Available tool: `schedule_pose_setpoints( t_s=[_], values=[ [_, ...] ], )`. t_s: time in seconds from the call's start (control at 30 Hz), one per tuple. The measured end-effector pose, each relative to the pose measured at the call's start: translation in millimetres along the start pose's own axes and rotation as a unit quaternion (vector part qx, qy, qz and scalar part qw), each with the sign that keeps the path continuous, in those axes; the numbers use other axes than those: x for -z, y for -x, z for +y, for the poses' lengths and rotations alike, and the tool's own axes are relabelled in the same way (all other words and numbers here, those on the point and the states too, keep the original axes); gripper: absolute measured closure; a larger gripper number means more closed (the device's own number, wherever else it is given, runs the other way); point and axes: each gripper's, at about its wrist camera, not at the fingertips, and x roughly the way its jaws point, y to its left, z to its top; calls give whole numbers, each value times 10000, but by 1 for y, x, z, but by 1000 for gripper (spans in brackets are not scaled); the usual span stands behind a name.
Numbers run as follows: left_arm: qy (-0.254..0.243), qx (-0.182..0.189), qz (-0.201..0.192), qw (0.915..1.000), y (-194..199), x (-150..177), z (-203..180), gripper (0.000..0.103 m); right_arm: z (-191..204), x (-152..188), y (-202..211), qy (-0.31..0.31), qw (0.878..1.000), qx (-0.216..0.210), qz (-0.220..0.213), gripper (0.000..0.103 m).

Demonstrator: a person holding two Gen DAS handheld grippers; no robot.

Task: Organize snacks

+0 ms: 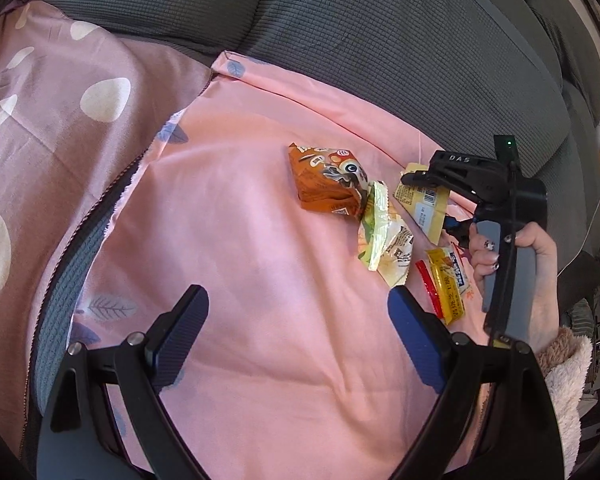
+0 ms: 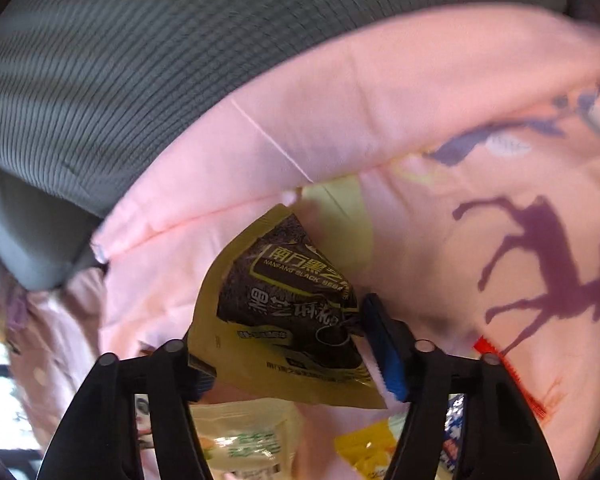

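- Pink cloth (image 1: 260, 280) covers the seat; grey ribbed sofa back (image 1: 360, 40) runs along the top of the left wrist view, from 10 to 2 o'clock.
- At 9 o'clock, left wrist view: a second, duller pink cover with pale oval spots (image 1: 60, 112), with a zipper edge (image 1: 112, 196) where it meets the pink cloth.
- Left gripper (image 1: 298, 316): jaws spread wide, nothing between them, bare cloth below. Released.
- Just above centre: orange snack pack (image 1: 324, 184), lying on the cloth.
- Touching its right corner, toward 3 o'clock: pale green-and-white packet (image 1: 380, 236), crumpled.
- At 4 o'clock of that packet: yellow sachet with a red strip (image 1: 446, 284) alongside, flat on the cloth, just beside the left gripper's right finger (image 1: 416, 340).
- At 3 o'clock: right gripper (image 2: 284, 344), held by a hand (image 1: 540, 280) with a fluffy cuff (image 1: 568, 364). From the left wrist view its fingers sit over a yellow sesame packet (image 2: 284, 320).
- Right wrist view: the yellow sesame packet, with a black printed panel, sits between the two fingers. The blue pad (image 2: 384, 348) of the right finger is against the packet's right edge; the left finger meets its lower left edge. Grasping the packet; frame is motion-blurred, so contact on the left side is less certain.
- Below the held packet, at 6 o'clock: the pale green-and-white packet and a yellow wrapper (image 2: 364, 452), partly hidden by the fingers.
- At 3 o'clock, right wrist view: purple deer print (image 2: 548, 268) on the cloth.
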Motion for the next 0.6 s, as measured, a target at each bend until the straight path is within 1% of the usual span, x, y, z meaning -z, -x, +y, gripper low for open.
schedule_pose_setpoints(
  t_s=[0.03,0.1,0.17,0.27,0.37,0.5,0.6],
  values=[
    [-8,-17,-4,10000,0,0,0,12,1,2,0,122,9999,104,-61,44],
    [-20,-65,0,10000,0,1,-1,12,3,8,3,234,9994,160,-198,55],
    [-30,-109,4,9999,-1,1,-1,12,4,10,7,356,9989,193,-235,62],
    [-49,-96,-8,9999,-1,2,-2,12,8,23,21,570,9976,199,-352,63],
    [-47,-44,7,10000,-1,3,-2,12,8,39,50,894,9937,155,-650,63],
    [-42,-48,39,10000,-2,5,-2,12,13,90,84,1497,9843,153,-918,63],
    [-81,-81,37,9999,-3,6,-4,12,19,129,93,1948,9755,250,-989,63]
  ],
)
